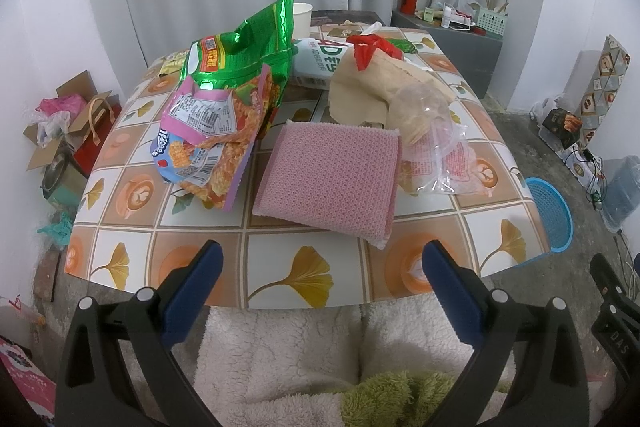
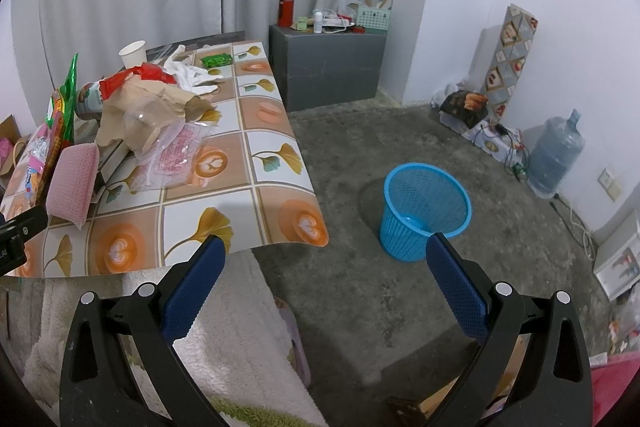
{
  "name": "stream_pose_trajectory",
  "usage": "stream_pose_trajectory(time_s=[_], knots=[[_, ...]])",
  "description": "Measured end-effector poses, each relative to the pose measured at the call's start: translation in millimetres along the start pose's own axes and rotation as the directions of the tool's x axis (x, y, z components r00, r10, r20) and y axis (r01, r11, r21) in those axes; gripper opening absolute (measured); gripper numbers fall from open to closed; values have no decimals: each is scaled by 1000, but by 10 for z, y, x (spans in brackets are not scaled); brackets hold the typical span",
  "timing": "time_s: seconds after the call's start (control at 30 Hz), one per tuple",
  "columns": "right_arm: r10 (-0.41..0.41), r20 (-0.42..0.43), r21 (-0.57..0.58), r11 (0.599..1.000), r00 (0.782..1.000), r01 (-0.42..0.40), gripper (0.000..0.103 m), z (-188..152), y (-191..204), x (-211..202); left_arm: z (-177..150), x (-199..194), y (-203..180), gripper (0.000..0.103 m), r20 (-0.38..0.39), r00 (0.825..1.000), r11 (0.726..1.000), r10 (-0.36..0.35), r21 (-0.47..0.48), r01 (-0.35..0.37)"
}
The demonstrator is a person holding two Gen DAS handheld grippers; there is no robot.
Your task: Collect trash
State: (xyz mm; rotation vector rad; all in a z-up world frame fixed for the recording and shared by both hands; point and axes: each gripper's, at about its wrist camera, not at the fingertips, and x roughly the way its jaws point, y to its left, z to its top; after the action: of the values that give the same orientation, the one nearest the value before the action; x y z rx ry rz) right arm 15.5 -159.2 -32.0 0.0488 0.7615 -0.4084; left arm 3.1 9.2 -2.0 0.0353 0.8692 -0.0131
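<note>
Trash lies on the patterned table (image 1: 280, 267): a green foil snack bag (image 1: 248, 47), a pink and orange snack wrapper (image 1: 216, 139), a clear plastic bag (image 1: 440, 151), a crumpled brown paper bag (image 1: 372, 91) with red plastic (image 1: 366, 47) on it, and a pink mesh sponge (image 1: 328, 179). My left gripper (image 1: 322, 263) is open and empty at the table's near edge, short of the sponge. My right gripper (image 2: 326, 259) is open and empty, held off the table's right corner. A blue mesh waste basket (image 2: 424, 211) stands on the floor just beyond it; it also shows in the left wrist view (image 1: 552, 215).
A white paper cup (image 2: 134, 53), a white glove (image 2: 192, 73) and a green packet (image 2: 216, 60) lie at the table's far end (image 2: 256, 47). A grey cabinet (image 2: 328, 67) stands behind. A water jug (image 2: 556, 155) and boxes (image 2: 464, 107) line the right wall. Cardboard boxes (image 1: 68, 131) sit left of the table.
</note>
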Motion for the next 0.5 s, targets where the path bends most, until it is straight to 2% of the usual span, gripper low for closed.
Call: stream_pose_trajectory(time_s=[0.17, 0.43, 0.5], knots=[[2, 3, -1, 1000, 1000, -2, 96, -3, -76, 5, 0, 0, -7, 97, 1, 1000, 1000, 1, -1, -1], [-2, 5, 1, 1000, 1000, 2, 96, 12, 49, -17, 5, -1, -10, 97, -1, 1000, 1000, 1, -1, -1], [2, 2, 1, 1000, 1000, -2, 96, -5, -59, 18, 4, 3, -4, 97, -1, 1000, 1000, 1, -1, -1]])
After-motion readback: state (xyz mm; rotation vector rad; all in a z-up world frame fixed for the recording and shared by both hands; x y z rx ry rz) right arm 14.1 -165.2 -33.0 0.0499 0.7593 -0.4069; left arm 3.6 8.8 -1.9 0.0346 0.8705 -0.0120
